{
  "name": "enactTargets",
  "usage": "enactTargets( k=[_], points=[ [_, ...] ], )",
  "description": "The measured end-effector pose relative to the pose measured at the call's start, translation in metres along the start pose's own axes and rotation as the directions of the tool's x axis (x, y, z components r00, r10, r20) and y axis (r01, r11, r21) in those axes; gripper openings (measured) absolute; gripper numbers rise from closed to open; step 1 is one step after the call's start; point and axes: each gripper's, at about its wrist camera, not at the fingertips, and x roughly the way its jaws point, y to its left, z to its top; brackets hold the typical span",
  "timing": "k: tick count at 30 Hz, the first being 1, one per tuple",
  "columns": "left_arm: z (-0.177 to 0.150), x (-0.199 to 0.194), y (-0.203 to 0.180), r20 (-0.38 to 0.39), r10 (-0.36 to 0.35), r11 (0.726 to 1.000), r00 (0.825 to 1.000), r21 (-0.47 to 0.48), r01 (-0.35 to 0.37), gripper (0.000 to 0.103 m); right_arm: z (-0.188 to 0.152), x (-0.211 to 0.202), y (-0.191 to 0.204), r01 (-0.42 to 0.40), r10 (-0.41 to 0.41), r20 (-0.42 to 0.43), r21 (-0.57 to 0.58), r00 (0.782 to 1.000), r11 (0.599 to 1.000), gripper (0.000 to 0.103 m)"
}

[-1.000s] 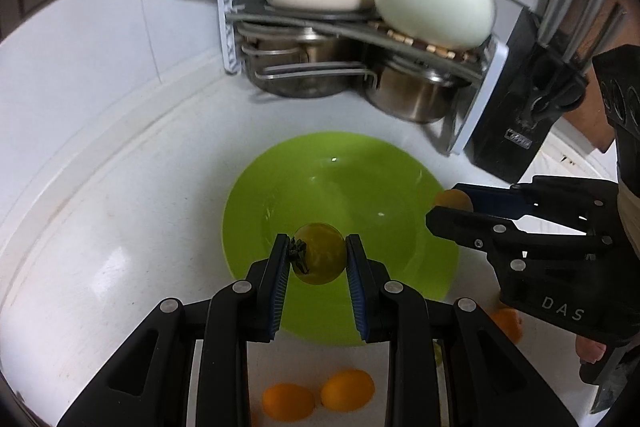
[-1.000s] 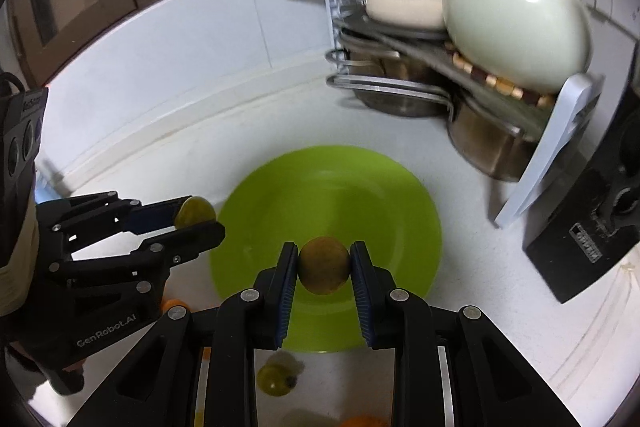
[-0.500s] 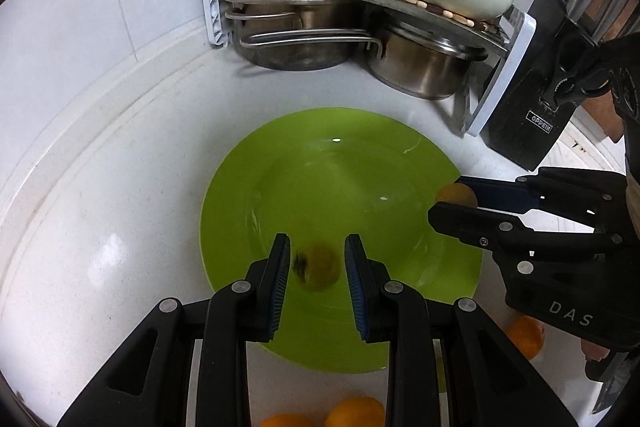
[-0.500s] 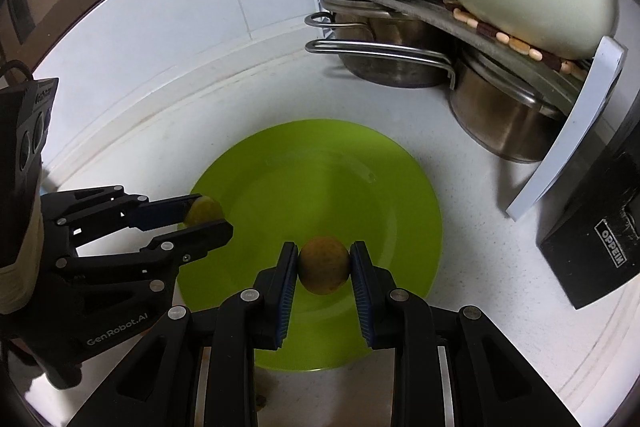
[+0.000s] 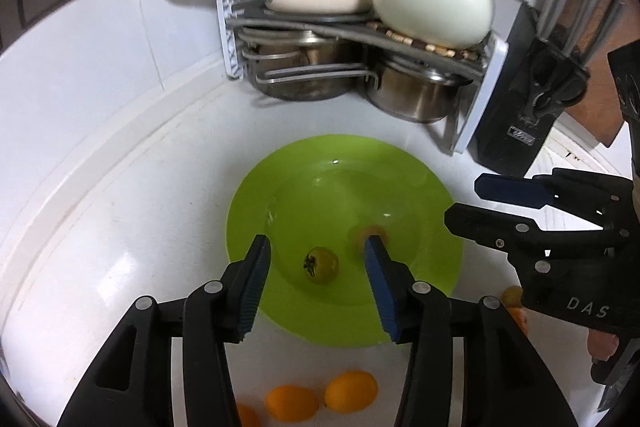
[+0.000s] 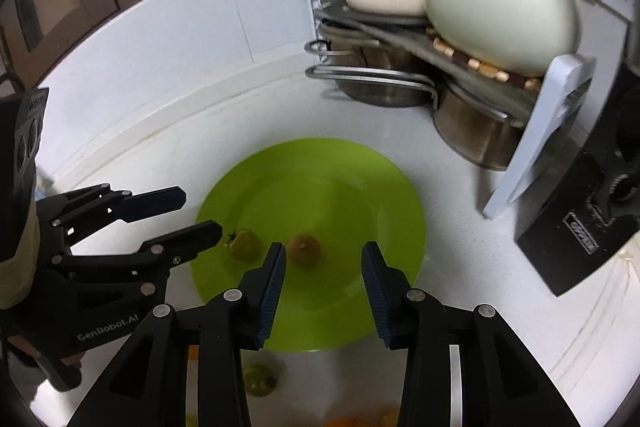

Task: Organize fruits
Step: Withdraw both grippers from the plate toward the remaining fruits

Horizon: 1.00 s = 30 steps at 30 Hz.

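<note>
So far two fruits lie on the green plate [image 5: 256, 211]: a yellow-green fruit [image 5: 321, 264] between the left gripper's [image 5: 316, 259] parted fingers, which have just been opening, and a brownish fruit [image 6: 304, 249] beneath the right gripper [image 6: 323, 267], likewise released. Several oranges [image 5: 351, 390] wait on the surface [image 5: 120, 227].

Home kitchen, pot rack [image 5: 360, 39], steel pots [image 5: 412, 95], knife block [image 5: 524, 115], white worktop [image 5: 120, 227]

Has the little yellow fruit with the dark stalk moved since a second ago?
Yes. The yellow fruit dropped from the left gripper, whose jaws have just been opening, onto the green plate.
</note>
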Motion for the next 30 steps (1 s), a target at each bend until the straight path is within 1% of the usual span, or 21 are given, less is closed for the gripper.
enactTargets(
  k=[6,9,13,20,22,24,30],
  points=[
    [-0.009,-0.036,-0.004,0.067,0.004,1.000,0.998,-0.018,-0.003,0.065,-0.010,-0.034,0.012,0.006,-0.006,0.075,-0.005,0.997,1.000,0.050],
    [-0.015,-0.055,-0.006,0.102,0.012,1.000,0.995,-0.025,-0.009,0.071,-0.017,-0.049,0.017,0.016,-0.015,0.106,-0.013,0.994,1.000,0.055],
    [-0.026,-0.079,-0.011,0.146,0.044,0.999,0.988,-0.019,-0.041,0.076,-0.029,-0.070,0.024,0.040,-0.035,0.147,-0.026,0.988,0.999,0.063],
    [-0.046,-0.111,-0.020,0.187,0.063,0.998,0.980,-0.021,-0.060,0.088,-0.048,-0.099,0.026,0.058,-0.055,0.195,-0.011,0.979,0.998,0.072],
    [-0.054,-0.120,-0.024,0.201,0.077,0.997,0.977,-0.010,-0.077,0.089,-0.055,-0.106,0.027,0.062,-0.059,0.208,-0.008,0.976,0.998,0.073],
    [-0.061,-0.127,-0.028,0.212,0.089,0.996,0.973,-0.004,-0.090,0.093,-0.062,-0.113,0.030,0.067,-0.063,0.215,-0.010,0.975,0.998,0.073],
    [-0.081,-0.143,-0.036,0.231,0.108,0.994,0.967,-0.020,-0.106,0.095,-0.084,-0.130,0.037,0.073,-0.066,0.228,-0.023,0.971,0.997,0.073]
  ],
)
